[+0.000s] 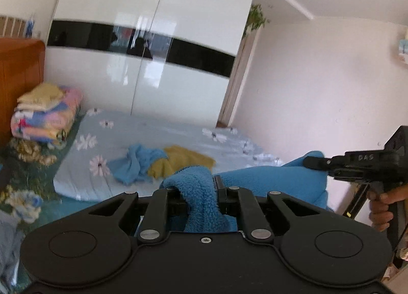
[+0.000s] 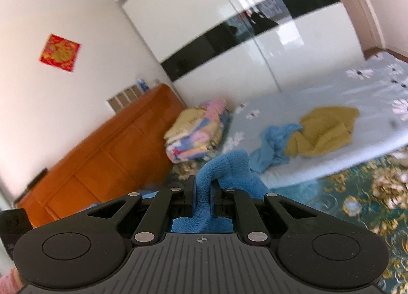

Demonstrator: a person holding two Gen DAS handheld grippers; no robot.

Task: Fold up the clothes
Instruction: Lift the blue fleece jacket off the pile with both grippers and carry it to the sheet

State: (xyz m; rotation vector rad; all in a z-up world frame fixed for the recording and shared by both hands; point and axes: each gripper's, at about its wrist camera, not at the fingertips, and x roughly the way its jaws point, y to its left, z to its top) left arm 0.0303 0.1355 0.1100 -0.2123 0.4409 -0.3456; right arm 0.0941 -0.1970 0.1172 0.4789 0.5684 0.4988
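I have the bright blue fleece garment [image 1: 267, 179] lifted above the bed, stretched between my two tools. My left gripper [image 1: 196, 189] has its jaws closed narrow on a bunched fold of that fleece, which spills down between the fingers toward the camera. My right gripper [image 2: 202, 189] is pinched the same way on another bunched part of the garment [image 2: 229, 166], the cloth rising in a hump just past the fingertips. From the left wrist view I see the right tool's black tip [image 1: 316, 161] gripping the far corner of the fleece, with the operator's hand [image 1: 382, 207] on its handle.

Beyond the garment, on the pale blue bedsheet with white daisy prints [image 1: 158, 131], lie a crumpled lighter-blue cloth [image 1: 137, 164] and a mustard-yellow cloth [image 1: 186, 161], touching each other. Further back, against the orange wooden headboard [image 2: 102, 156], sits a stack of folded pastel blankets [image 2: 196, 131]. A dark green floral cover [image 2: 357, 192] shows under the sheet's near edge. Behind the bed stands a glossy white wardrobe with a black band [image 1: 153, 47]. A red and gold square decoration [image 2: 60, 52] hangs on the wall above the headboard.
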